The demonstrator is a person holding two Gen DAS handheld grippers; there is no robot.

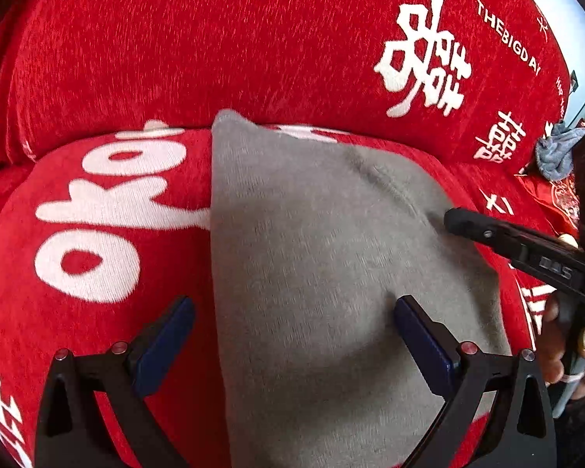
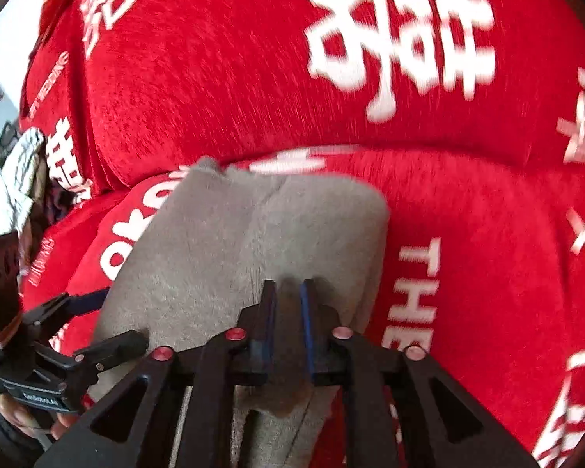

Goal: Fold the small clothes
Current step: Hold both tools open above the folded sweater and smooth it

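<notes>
Cover (image 1: 507, 35) print reads "THE BIG DAY".

Home setting, likely a living room: a sofa (image 1: 253, 58) with seat and back cushions under a red plush cover (image 2: 234, 78) printed with white double-happiness characters and "THE BIG DAY" wedding text. Crumpled blue-grey cloth (image 1: 557, 152) lies at the sofa's edge.

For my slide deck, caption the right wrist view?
Right gripper pinches a grey garment on the red cover.
</notes>
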